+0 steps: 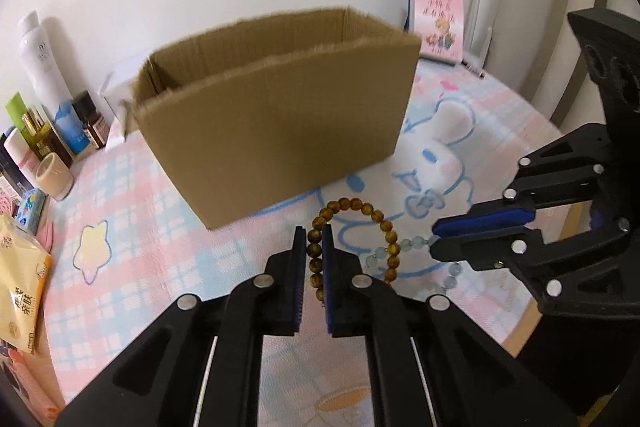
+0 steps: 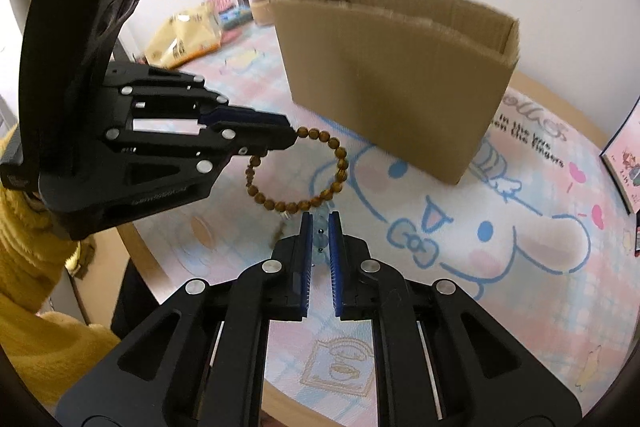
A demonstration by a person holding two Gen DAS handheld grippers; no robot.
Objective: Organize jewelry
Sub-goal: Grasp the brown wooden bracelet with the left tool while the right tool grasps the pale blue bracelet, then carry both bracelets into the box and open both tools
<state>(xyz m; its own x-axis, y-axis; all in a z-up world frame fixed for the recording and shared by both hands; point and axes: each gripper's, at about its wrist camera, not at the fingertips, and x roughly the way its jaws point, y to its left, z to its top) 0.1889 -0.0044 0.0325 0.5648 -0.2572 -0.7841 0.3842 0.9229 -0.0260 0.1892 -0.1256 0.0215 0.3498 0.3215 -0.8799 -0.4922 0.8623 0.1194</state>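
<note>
Brown bead bracelet (image 1: 352, 227) pinched between left jaws

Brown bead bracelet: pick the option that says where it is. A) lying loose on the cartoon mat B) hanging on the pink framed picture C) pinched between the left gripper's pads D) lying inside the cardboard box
C: the left gripper is shut on the brown bead bracelet, its beads sitting between the blue pads, in front of the cardboard box, while the right gripper holds a pale blue bead bracelet.
</note>
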